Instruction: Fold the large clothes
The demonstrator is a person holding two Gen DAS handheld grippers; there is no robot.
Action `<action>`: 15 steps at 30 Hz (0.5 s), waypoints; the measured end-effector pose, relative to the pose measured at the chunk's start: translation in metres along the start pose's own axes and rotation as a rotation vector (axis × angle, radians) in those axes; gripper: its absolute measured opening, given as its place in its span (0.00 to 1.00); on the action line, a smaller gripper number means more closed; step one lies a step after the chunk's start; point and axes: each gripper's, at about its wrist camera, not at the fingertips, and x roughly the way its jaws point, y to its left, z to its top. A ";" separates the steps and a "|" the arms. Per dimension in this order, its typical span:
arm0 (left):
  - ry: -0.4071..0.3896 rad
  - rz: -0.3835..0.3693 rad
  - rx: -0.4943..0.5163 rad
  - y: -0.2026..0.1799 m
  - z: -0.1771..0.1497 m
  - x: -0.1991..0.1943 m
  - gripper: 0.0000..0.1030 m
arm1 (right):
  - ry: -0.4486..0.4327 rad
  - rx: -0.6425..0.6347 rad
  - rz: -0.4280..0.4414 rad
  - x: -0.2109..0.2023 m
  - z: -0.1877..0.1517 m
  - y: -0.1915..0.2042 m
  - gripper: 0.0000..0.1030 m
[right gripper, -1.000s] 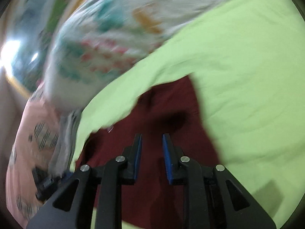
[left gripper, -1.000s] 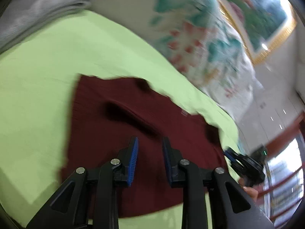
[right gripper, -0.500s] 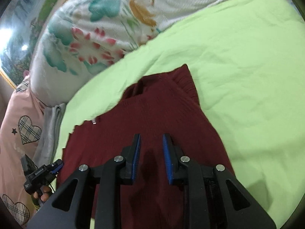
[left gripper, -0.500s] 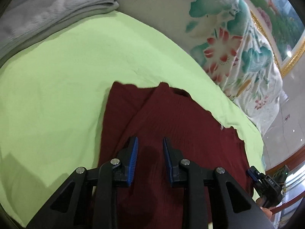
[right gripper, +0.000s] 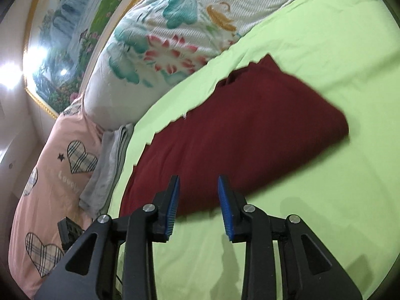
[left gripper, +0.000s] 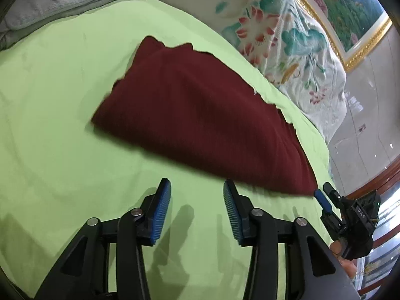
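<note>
A dark red garment (left gripper: 200,115) lies folded in a long band on the green sheet (left gripper: 62,125), its near edge rounded and thick. My left gripper (left gripper: 197,185) hovers over bare sheet just short of that edge. Its jaws are opening with nothing between them. In the right wrist view the garment (right gripper: 250,135) runs across the middle, and my right gripper (right gripper: 198,180) sits at its near edge. These jaws are opening too, and the pads press on nothing. The right gripper (left gripper: 325,200) also shows at the garment's right end in the left wrist view.
A folded grey blanket (left gripper: 62,0) lies at the far left of the bed, and a floral quilt (left gripper: 287,37) is bunched along the far side. A pink heart-print cover (right gripper: 50,175) lies beyond the grey blanket (right gripper: 110,165). A framed painting (right gripper: 62,50) hangs behind.
Both grippers have drawn back off the red garment, which was under their fingers before and now lies ahead of them. Both pairs of jaws stand wider apart.
</note>
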 end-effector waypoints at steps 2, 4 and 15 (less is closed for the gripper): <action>-0.003 -0.002 -0.027 0.002 -0.009 -0.003 0.48 | 0.027 0.007 0.013 0.002 -0.011 0.002 0.32; -0.003 -0.017 -0.051 0.007 -0.012 -0.007 0.49 | 0.051 0.002 0.017 0.004 -0.020 0.005 0.32; -0.028 -0.029 -0.164 0.022 -0.006 -0.001 0.59 | 0.123 -0.066 0.020 0.016 -0.036 0.024 0.30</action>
